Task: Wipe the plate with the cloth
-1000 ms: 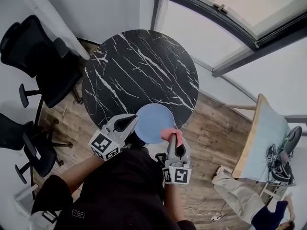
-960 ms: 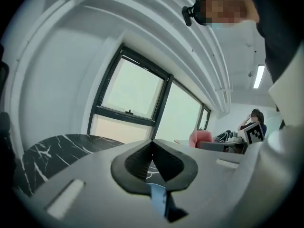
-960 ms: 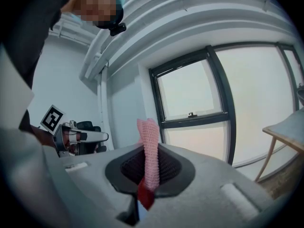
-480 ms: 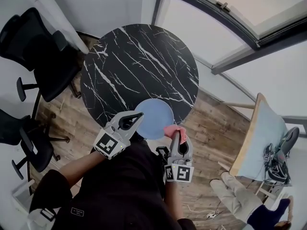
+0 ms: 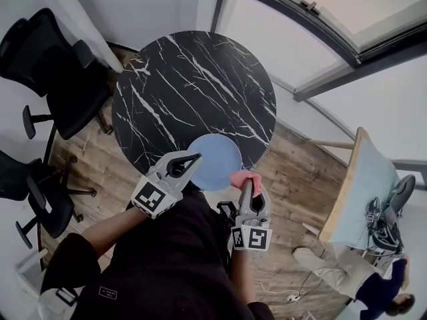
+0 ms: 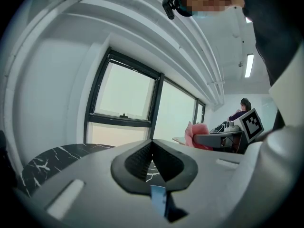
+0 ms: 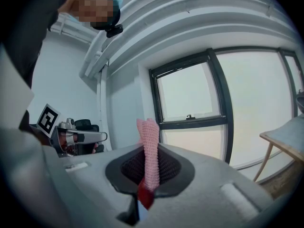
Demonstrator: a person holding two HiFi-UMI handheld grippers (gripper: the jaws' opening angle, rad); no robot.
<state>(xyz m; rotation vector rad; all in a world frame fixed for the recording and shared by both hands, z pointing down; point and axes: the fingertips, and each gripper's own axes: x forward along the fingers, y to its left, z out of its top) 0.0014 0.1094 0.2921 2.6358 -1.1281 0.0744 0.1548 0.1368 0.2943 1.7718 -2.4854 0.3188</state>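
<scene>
grip: left hand-held gripper (image 5: 193, 159) seemingly pinching plate (image 5: 219, 160) rim; right hand-held gripper (image 5: 248, 183) pinching cloth (image 5: 240, 177) | risk: wiping pressure levers plate loose

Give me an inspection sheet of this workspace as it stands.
surface: round black marble table.
job's things: blue plate at the table's near edge; pink cloth beside its near right rim.
clutter: nothing seen on the table.
grippers: left gripper jaws shut on the plate's rim; right gripper jaws shut on the cloth.
cables: thin pale lead on the wood floor.
surroundings: black office chairs left, window ahead, wooden side table right, a person beyond it.
</scene>
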